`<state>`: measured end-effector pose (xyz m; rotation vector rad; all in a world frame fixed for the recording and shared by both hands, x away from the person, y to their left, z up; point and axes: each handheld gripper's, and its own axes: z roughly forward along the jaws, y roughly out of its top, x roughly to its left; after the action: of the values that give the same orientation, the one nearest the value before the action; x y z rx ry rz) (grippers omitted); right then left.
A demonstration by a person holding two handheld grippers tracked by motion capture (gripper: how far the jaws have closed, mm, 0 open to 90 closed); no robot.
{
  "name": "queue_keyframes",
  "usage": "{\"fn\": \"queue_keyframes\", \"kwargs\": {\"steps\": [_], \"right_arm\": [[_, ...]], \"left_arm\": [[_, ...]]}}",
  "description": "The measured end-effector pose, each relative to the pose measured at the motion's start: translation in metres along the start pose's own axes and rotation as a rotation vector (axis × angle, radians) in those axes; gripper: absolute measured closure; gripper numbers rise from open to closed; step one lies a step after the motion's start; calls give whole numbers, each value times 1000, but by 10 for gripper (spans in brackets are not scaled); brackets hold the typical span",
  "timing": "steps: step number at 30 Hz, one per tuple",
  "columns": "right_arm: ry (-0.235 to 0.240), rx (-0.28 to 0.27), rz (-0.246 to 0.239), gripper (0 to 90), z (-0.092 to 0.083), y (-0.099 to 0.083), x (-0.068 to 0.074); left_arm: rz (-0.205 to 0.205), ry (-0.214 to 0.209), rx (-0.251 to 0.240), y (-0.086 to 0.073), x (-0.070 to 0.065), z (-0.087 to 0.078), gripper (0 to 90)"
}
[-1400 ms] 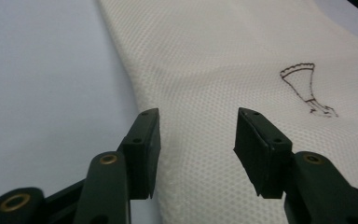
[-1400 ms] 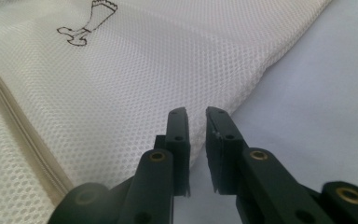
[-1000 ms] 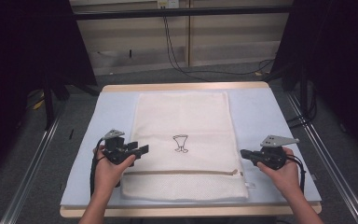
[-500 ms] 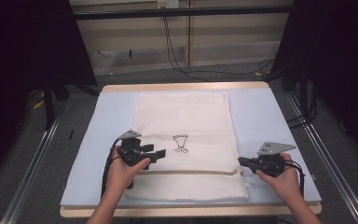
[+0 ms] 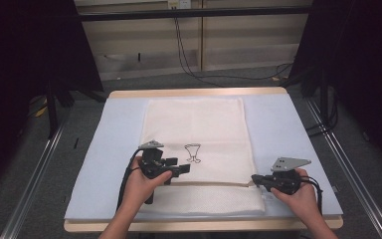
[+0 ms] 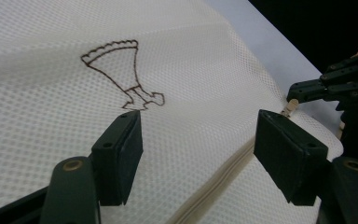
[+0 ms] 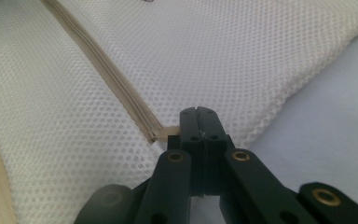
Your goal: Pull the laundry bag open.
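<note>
- Right gripper [image 5: 256, 179], black, two-jaw, held in the person's right hand [image 5: 298, 195] at the near right of the table: jaws clenched on the small beige zipper pull [image 7: 171, 132] at the right end of the zip. The right gripper view shows the tab pinched between the pads.
- Left gripper [image 5: 183, 170], black, two-jaw, in the person's left hand [image 5: 140, 185] over the near left part of the bag: jaws released and standing wide, having just been opening; nothing between them, only mesh below, with pads [image 6: 127, 156] apart and hovering above the cloth.
- Cream-white mesh laundry bag [image 5: 196, 129], flat, rectangular, lying along the middle of the table from the near edge toward the far edge. Judged light, soft and limp; it will ruck and drag rather than slide as one piece.
- Beige zipper [image 7: 105, 74], running across the bag near its near end. Judged the firmest line on the bag; take hold of cloth just beside it to brace against a pull on the tab.
- Brown embroidered goblet-shaped mark [image 6: 121, 72], just beyond the left gripper, mid-bag.
- Pale blue padded cover [image 5: 109, 144] on the wooden table [image 5: 194, 92]; the bag rests on it. Likely grippy enough to slow the mesh from sliding.
</note>
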<state>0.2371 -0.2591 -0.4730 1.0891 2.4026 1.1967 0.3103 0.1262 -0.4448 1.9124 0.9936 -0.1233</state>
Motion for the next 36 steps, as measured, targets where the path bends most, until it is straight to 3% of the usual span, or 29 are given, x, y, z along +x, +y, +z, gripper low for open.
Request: {"fn": "queue_keyframes", "kwargs": {"steps": [5,11,17,25,28,36], "right_arm": [[39,-6,-6,900,3,5,6],[42,-3,-10,900,4,4,7],[4,-18,11,900,-4,1,0],[-17,-5,5,900,-5,-2,-4],[-25,-4,6,900,-6,-3,-4],[-27,0,-4,900,-5,-4,-5]], "left_arm": [[-1,-41,33,-2,-7,11,334],[-2,-85,70,-3,-19,27,346],[-5,-125,92,-3,-30,46,367],[10,-146,126,3,-50,71,443],[28,-136,123,6,-56,79,466],[63,-110,172,10,-65,96,505]]}}
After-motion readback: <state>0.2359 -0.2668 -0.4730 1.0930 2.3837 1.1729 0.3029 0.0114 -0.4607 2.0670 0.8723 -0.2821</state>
